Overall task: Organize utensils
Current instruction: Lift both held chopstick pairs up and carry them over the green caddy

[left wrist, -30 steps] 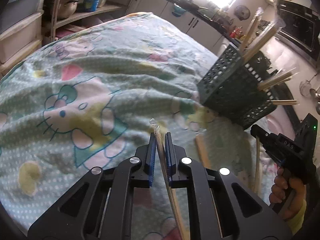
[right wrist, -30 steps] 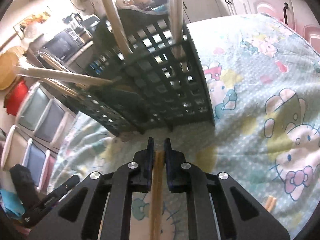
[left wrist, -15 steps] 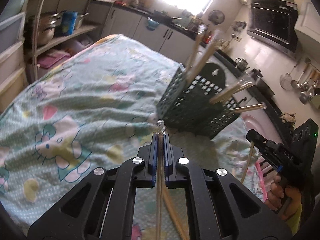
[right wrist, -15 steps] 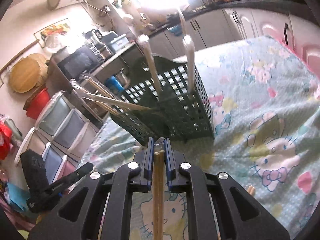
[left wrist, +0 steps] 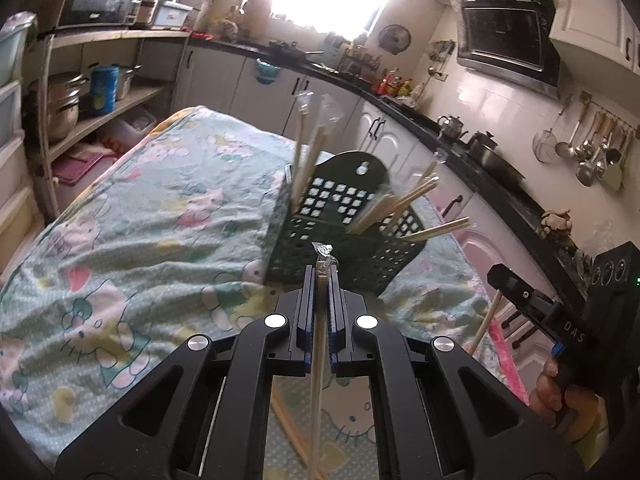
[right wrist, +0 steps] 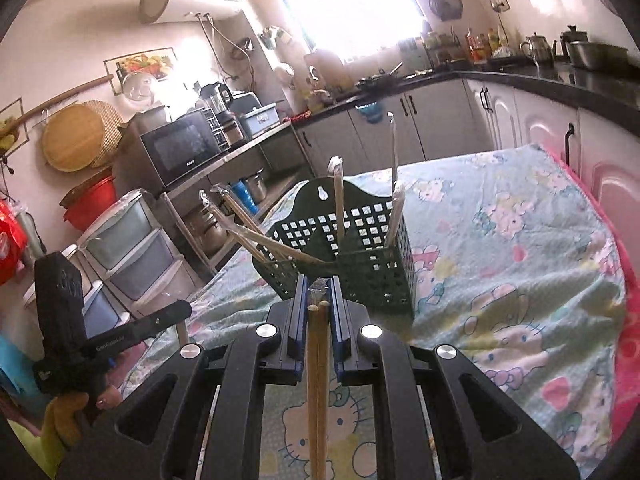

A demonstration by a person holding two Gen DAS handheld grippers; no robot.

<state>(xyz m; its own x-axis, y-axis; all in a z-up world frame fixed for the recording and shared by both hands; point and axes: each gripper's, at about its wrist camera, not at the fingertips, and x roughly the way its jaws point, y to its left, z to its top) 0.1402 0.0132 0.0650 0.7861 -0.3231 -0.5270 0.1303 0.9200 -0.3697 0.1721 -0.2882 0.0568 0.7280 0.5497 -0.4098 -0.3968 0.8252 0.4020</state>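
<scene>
Both of your grippers have risen since a second ago: the green basket (left wrist: pixel 344 236), which then loomed close and high in each wrist view, now sits lower and farther ahead, with its open top showing.

Your left gripper (left wrist: pixel 320 280) is clamped tight on a wrapped pair of chopsticks (left wrist: pixel 319 344). Your right gripper (right wrist: pixel 319 288) is closed on a second pair of chopsticks (right wrist: pixel 317 360). Each pair runs lengthwise between the jaws, its upper end just clear of the fingertips and aimed toward the basket, its lower end trailing back and down under the gripper toward the desk (left wrist: pixel 140 216).

You appear to be in the carry step, lifted and not yet over the basket. The basket stands on the cloth-covered desk ahead of both grippers and already holds several pairs, some leaning out over its rim.

Next, I judge, you need to bring each pair above the basket's rim, swing its long axis nearer upright so one end drops inside, and only then release. Pick a gap away from the leaning sticks, since a nudge could tip them out.
</scene>
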